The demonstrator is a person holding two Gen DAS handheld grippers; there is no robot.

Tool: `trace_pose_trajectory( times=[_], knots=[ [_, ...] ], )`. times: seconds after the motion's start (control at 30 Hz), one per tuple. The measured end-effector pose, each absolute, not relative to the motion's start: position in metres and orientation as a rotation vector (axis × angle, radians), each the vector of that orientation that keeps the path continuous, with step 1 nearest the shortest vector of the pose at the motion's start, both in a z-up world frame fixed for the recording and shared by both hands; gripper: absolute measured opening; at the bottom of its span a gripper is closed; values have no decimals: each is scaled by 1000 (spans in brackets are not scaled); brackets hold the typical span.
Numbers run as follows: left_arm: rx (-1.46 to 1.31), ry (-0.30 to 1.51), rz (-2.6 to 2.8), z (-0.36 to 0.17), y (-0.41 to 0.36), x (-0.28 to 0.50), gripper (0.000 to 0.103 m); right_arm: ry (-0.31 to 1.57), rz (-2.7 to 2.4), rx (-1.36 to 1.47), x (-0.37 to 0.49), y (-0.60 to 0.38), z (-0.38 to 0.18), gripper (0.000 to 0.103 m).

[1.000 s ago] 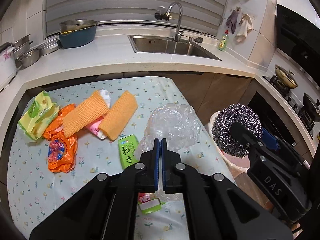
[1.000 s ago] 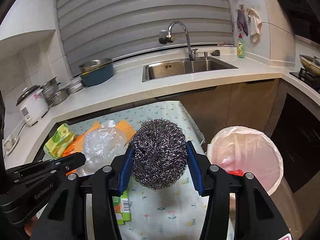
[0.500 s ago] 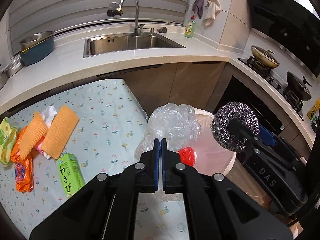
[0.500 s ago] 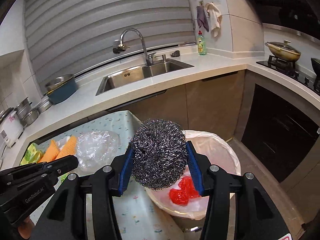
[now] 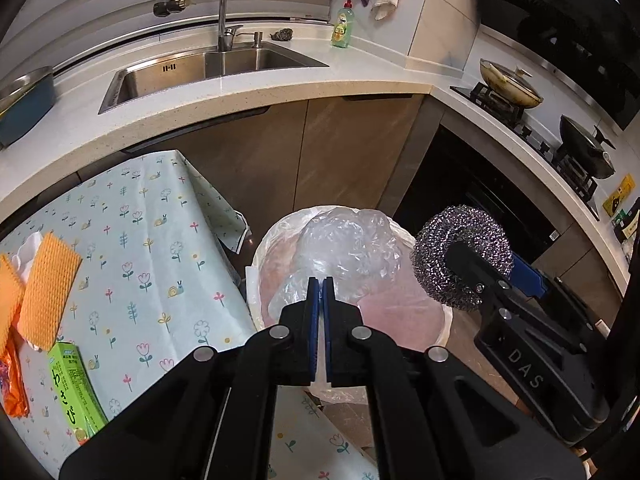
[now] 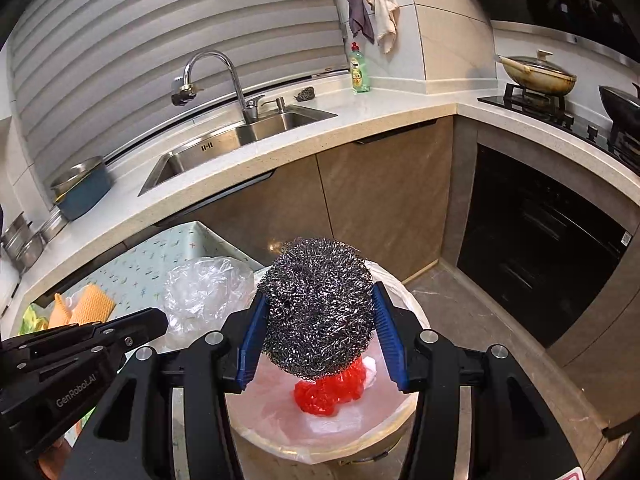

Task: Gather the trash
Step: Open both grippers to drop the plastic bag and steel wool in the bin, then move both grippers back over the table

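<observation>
My left gripper point(image 5: 320, 284) is shut on a crumpled clear plastic bag point(image 5: 348, 248) and holds it over the trash bin point(image 5: 434, 330), which has a pink liner. My right gripper point(image 6: 320, 316) is shut on a steel wool scrubber point(image 6: 316, 304) and holds it above the same bin point(image 6: 256, 438). A red net point(image 6: 328, 390) lies inside the bin. The scrubber also shows in the left wrist view point(image 5: 460, 256), to the right of the bag. The bag shows in the right wrist view point(image 6: 204, 292) to the left.
The table with a flowered cloth point(image 5: 132, 240) stands left of the bin. On it lie orange foam nets point(image 5: 44, 284), a green box point(image 5: 74, 388) and an orange wrapper point(image 5: 12, 376). Behind are the counter with sink point(image 5: 208, 68) and wooden cabinets point(image 5: 340, 152). A stove point(image 5: 520, 108) is at the right.
Both grippers have swung right, away from the table, and now hold the plastic bag and the scrubber over the bin. Both stay shut on their loads.
</observation>
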State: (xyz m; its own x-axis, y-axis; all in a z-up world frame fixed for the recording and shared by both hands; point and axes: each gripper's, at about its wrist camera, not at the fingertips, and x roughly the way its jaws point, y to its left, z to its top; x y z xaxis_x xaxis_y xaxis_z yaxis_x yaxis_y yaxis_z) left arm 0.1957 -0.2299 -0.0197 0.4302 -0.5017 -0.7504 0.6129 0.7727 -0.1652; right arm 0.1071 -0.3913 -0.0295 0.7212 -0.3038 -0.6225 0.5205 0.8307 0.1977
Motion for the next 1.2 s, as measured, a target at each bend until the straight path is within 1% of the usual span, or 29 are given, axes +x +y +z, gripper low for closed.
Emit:
trace_pose_trajectory(
  times=[0.07,0.1,0.13,0.17,0.2,0.23,0.27,0.33,0.77,1.2],
  knots=[
    [140,890,-704,-21,-234,198,3,611,-471,372,110,-393,-31,50],
    [135,892,-710,-22,-236,200,3,609,-474,371,111,-394,-31,53],
    [129,893,-710,-22,-237,201,6,605,-481,371,112,-394,-31,55],
    [125,897,-704,-23,-239,203,14,596,-486,373,113,-395,-30,58],
    [120,901,-701,-23,-239,205,18,585,-488,378,113,-396,-29,65],
    [115,901,-693,-23,-238,206,26,573,-494,379,112,-397,-27,67],
    [110,896,-685,-22,-238,206,29,565,-495,379,112,-396,-25,69],
    [109,894,-680,-22,-236,206,32,558,-489,382,112,-396,-22,69],
    [84,871,-636,-11,-212,207,32,539,-456,359,114,-375,-6,71],
    [31,839,-544,4,-148,211,32,537,-361,317,126,-316,10,73]
  ],
)
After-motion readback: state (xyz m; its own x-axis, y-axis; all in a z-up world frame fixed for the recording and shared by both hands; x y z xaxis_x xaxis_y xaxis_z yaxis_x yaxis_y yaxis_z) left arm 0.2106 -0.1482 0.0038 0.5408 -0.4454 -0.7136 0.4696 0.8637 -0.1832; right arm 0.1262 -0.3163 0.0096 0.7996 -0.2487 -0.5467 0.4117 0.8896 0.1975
